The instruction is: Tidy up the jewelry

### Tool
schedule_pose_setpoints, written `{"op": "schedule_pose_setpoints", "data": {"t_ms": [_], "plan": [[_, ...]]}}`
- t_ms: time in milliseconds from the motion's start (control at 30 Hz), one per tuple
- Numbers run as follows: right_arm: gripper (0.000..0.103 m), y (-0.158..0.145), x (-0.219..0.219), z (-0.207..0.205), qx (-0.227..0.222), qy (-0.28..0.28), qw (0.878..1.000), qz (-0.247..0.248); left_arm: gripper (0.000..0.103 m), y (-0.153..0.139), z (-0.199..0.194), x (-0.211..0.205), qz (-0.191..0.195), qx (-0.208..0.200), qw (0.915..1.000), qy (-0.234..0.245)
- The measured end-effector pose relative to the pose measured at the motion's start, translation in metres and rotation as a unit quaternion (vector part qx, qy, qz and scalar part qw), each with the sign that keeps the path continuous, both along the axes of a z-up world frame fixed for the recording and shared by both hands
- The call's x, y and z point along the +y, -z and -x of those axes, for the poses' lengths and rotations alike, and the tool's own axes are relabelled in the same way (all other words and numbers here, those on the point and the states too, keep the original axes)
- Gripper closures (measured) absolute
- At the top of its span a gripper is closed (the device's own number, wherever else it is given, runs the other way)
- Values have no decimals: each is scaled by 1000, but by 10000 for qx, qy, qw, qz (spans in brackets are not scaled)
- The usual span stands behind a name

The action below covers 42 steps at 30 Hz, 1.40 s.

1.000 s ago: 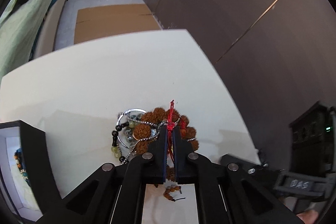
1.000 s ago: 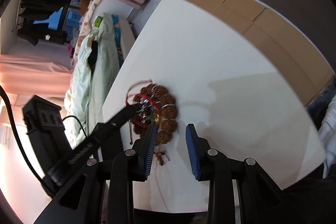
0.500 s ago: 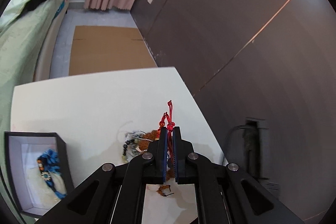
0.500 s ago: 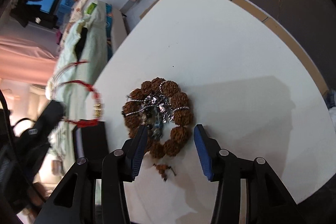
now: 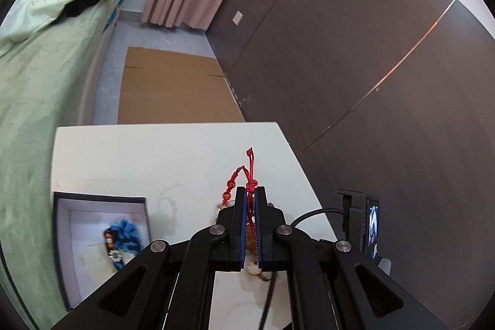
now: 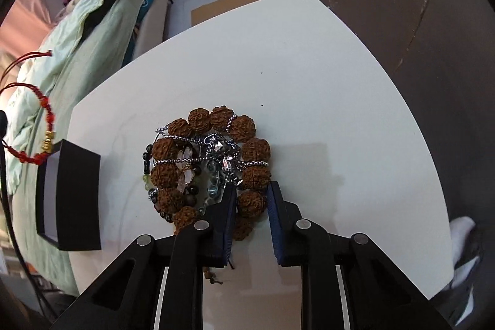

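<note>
Left hand-held gripper [image 5: 251, 195] clenched on a red braided cord bracelet [image 5: 251, 172], knot and loose ends poking out past the tips; bracelet held in the air above the white bench [image 5: 173, 153]. From the right wrist view its red beads and gold spacers [image 6: 46, 141] hang at the far left. Open black jewellery box with white lining [image 5: 102, 237] sits on the bench, a blue beaded piece [image 5: 120, 237] inside. Right hand-held gripper [image 6: 250, 190] released, jaws apart over the near edge of a ring of large brown wrinkled seed beads [image 6: 253, 150], heaped with silver chains [image 6: 216, 150] and glass beads.
</note>
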State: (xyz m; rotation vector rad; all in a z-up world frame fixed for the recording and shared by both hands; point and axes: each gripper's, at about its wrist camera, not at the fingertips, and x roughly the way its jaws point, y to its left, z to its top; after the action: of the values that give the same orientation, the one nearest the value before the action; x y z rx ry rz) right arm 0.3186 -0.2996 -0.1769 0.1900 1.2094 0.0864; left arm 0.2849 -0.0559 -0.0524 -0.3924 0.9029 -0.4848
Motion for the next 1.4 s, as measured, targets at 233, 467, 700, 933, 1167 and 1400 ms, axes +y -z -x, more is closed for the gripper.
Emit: {"op": "schedule_pose_setpoints", "data": {"t_ms": [233, 467, 700, 933, 1167, 1400], "plan": [[82, -28, -6, 8, -446, -85, 9987, -218, 99, -4, 5, 25, 38, -72, 9998, -156], [83, -91, 10, 19, -1088, -504, 9928, -36, 99, -8, 15, 49, 81, -141, 9994, -321], [83, -134, 32, 28, -1427, -857, 9860, 74, 99, -14, 22, 65, 166, -227, 9986, -448], [83, -178, 57, 40, -1844, -1105, 9765, 175, 99, -13, 26, 77, 213, -190, 9982, -524], [83, -217, 71, 53, -2177, -1253, 9677, 204, 99, -5, 27, 84, 127, -44, 9983, -576], [83, -249, 87, 56, -2445, -1328, 9603, 223, 98, 16, 21, 88, 137, 452, 9974, -553]]}}
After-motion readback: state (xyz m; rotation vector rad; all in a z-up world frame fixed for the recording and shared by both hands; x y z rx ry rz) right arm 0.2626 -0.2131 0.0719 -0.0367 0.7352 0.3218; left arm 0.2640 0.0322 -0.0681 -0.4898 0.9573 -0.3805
